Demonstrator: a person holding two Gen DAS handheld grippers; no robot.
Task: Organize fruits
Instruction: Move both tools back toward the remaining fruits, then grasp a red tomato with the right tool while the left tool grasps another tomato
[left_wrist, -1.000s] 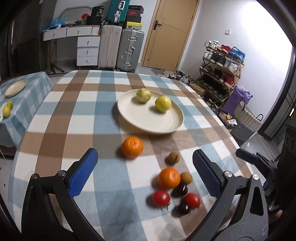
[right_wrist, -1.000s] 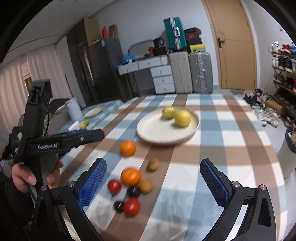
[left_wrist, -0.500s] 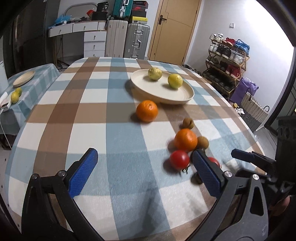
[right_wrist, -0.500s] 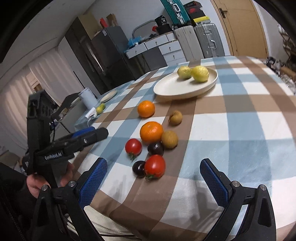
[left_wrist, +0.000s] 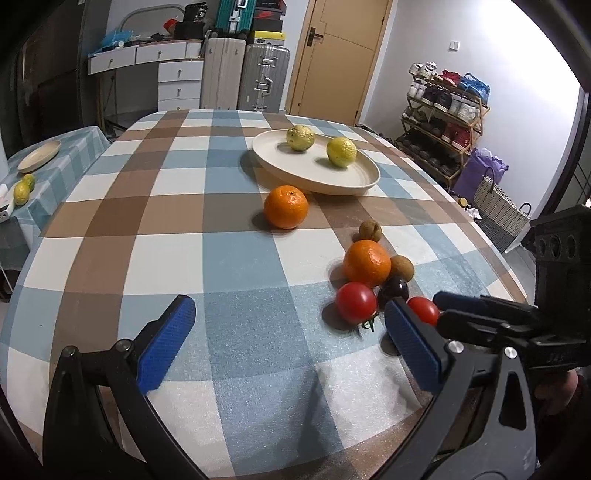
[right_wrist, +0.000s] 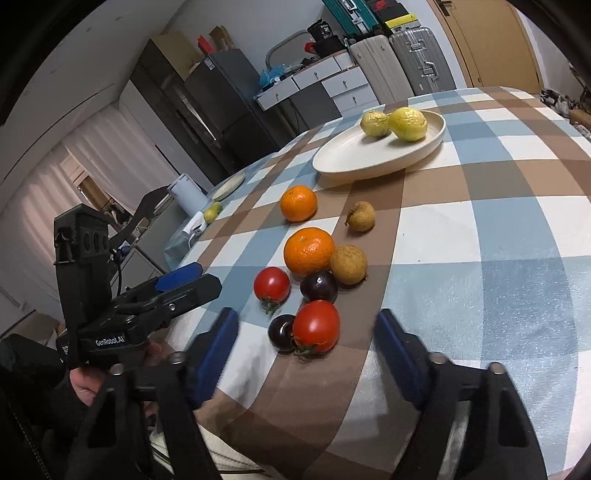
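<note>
A cream plate holds two yellow lemons on the checked tablecloth. One orange lies alone in front of the plate. A cluster holds a second orange, brown longans, dark plums and two red tomatoes. My left gripper is open and empty, left of the cluster. My right gripper is open, its jaws either side of the nearest tomato, not touching it.
A side table at the left carries a small plate and small lemons. Suitcases, drawers, a door and a shoe rack stand beyond the table. The table's near edge lies just under both grippers.
Both grippers have come lower and closer to the fruit cluster. The right gripper's jaws have narrowed and now flank the nearest tomato. The fruits have not moved.
</note>
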